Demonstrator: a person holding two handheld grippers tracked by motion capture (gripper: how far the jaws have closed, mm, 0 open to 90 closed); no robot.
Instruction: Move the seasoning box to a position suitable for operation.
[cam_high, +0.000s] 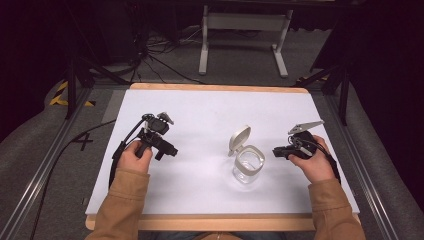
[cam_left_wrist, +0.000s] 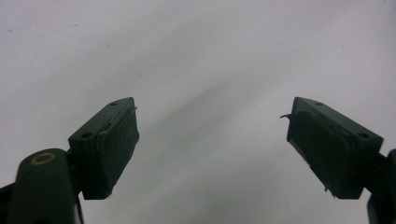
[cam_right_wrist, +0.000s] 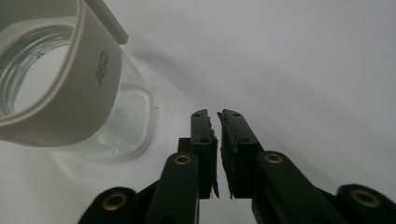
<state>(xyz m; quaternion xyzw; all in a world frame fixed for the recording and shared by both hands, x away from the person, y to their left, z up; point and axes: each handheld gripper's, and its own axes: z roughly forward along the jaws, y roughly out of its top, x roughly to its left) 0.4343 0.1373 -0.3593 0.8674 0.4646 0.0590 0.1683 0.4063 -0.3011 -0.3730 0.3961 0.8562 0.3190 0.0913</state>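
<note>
Wide-spread jaws on the left gripper (cam_left_wrist: 212, 149) hold nothing above bare white tabletop, while the right gripper (cam_right_wrist: 219, 154) has its jaws pressed nearly together on nothing, just beside the clear glass jar (cam_high: 248, 164), which stands right of the table's middle with its grey hinged lid (cam_high: 239, 138) flipped up. Seen from the right gripper, the jar is cut off at the upper left corner, and the raised lettering on its grey collar (cam_right_wrist: 88, 88) is hard to read. A white sheet covers the wood-edged table (cam_high: 200, 100); beyond it lie grey carpet, loose cables (cam_high: 150, 57) and a white stand (cam_high: 245, 30) against darkness.
</note>
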